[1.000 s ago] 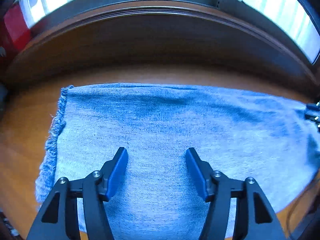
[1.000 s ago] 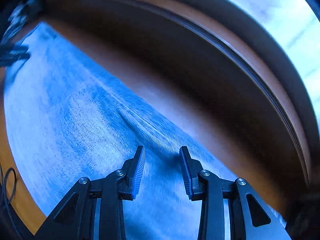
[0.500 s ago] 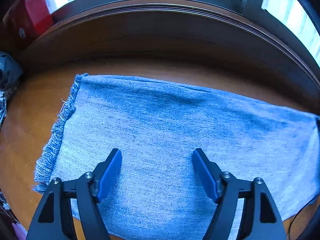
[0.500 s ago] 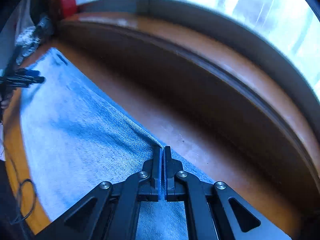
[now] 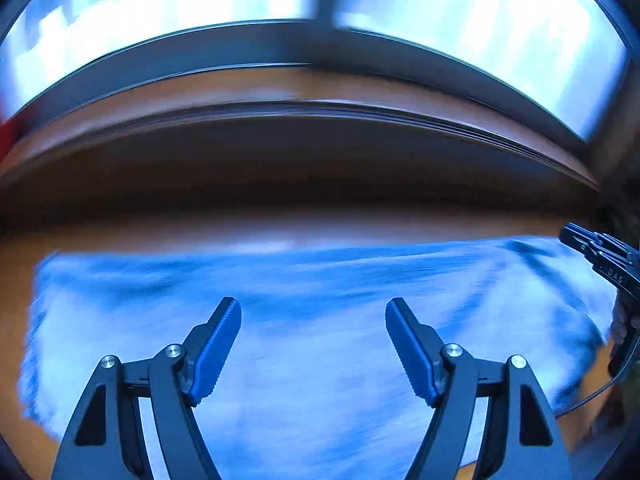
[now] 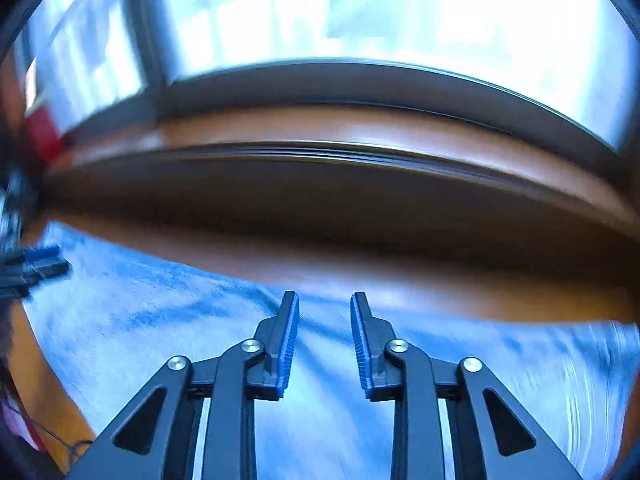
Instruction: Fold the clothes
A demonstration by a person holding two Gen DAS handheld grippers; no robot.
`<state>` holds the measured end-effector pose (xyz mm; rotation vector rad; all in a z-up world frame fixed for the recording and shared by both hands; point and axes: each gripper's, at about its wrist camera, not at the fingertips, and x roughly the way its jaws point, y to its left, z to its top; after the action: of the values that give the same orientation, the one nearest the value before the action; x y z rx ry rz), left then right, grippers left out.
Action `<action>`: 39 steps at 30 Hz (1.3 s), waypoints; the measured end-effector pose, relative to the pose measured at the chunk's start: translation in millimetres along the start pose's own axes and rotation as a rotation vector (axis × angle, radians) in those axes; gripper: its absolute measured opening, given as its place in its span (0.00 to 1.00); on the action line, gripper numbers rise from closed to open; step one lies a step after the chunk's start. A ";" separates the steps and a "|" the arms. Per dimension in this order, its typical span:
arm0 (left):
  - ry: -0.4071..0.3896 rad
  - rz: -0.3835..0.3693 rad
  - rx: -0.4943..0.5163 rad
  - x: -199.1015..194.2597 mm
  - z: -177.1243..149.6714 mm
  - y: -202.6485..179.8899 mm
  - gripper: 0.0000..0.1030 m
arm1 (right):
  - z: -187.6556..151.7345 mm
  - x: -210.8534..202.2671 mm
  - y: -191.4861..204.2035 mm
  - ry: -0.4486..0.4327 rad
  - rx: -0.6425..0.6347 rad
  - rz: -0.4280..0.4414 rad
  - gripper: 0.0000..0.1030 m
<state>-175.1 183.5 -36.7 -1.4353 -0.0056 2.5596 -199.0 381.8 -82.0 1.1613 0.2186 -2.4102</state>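
Note:
A light blue denim garment (image 5: 312,320) lies flat on the wooden table, blurred by motion in both views. My left gripper (image 5: 313,312) hovers over its middle, wide open with nothing between the fingers. In the right wrist view the same denim (image 6: 160,320) spreads below my right gripper (image 6: 325,304), which is open with a narrow gap and holds nothing, near the cloth's far edge. The right gripper's tip (image 5: 592,246) shows at the right edge of the left wrist view. The left gripper's tip (image 6: 36,266) shows at the left edge of the right wrist view.
A wooden ledge (image 5: 320,92) and a dark window frame (image 5: 320,40) run along the far side of the table (image 5: 280,224). A red object (image 6: 40,136) stands at the far left by the window. A thin cable (image 5: 592,396) hangs at the right.
My right gripper, shut half a second ago at the denim's edge, has opened and swung to face the window. The left gripper stayed open and both cameras tilted up.

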 end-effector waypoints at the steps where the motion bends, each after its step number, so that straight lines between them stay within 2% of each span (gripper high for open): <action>1: 0.004 -0.025 0.039 6.5 6.4 -16.6 0.71 | -12.7 -11.0 -10.5 -0.018 0.043 -0.022 0.28; 2: 0.012 -0.041 0.088 16.5 10.5 -38.0 0.71 | -25.2 -18.9 -21.0 -0.028 0.083 -0.048 0.28; 3: 0.018 -0.058 0.121 16.7 13.2 -32.5 0.71 | -37.0 -26.2 -30.2 -0.031 0.122 -0.076 0.28; 5: 0.043 -0.096 0.157 25.1 6.9 -54.2 0.71 | -62.5 -21.5 -58.3 -0.021 0.195 -0.141 0.28; 8: 0.085 -0.153 0.212 40.7 1.1 -84.4 0.71 | -95.2 -27.8 -77.4 0.011 0.293 -0.196 0.28; 10: 0.093 -0.153 0.255 48.3 -2.9 -95.4 0.71 | -109.9 -29.4 -87.5 0.020 0.353 -0.241 0.28; 13: 0.094 -0.153 0.300 55.4 -9.1 -106.7 0.71 | -123.9 -53.9 -79.1 0.009 0.413 -0.265 0.28; 17: 0.076 -0.180 0.315 51.7 -8.8 -119.1 0.71 | -123.9 -70.0 -88.8 0.008 0.332 -0.295 0.33; 20: 0.083 -0.212 0.304 51.2 -2.8 -134.2 0.71 | -106.5 -61.7 -116.1 0.050 0.240 -0.350 0.36; 23: 0.072 -0.229 0.308 54.0 4.8 -159.5 0.71 | -84.4 -56.3 -145.1 0.074 0.131 -0.367 0.37; 25: 0.064 -0.203 0.305 49.5 9.4 -184.3 0.71 | -65.0 -40.3 -162.5 0.103 0.017 -0.330 0.38; 27: 0.059 -0.183 0.294 48.2 12.6 -202.9 0.71 | -49.5 -25.2 -175.3 0.131 -0.081 -0.265 0.43; 30: 0.067 -0.159 0.252 59.3 14.8 -219.9 0.71 | -27.0 7.7 -187.7 0.187 -0.222 -0.108 0.45; 34: 0.088 -0.086 0.155 68.9 10.3 -229.6 0.71 | -10.5 50.6 -180.6 0.262 -0.394 0.074 0.45; 37: 0.094 -0.039 0.115 69.9 8.1 -233.8 0.71 | -6.5 70.4 -169.7 0.297 -0.497 0.166 0.45; 38: 0.098 -0.024 0.107 69.7 7.9 -235.3 0.71 | -6.7 74.1 -166.9 0.306 -0.521 0.198 0.41; 39: 0.098 -0.014 0.097 68.9 8.0 -235.8 0.71 | -8.1 75.5 -165.1 0.313 -0.540 0.226 0.30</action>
<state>-174.8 427.6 -66.1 -1.5170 0.1221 2.4395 -310.8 505.7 -154.1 1.2118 0.7428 -1.8018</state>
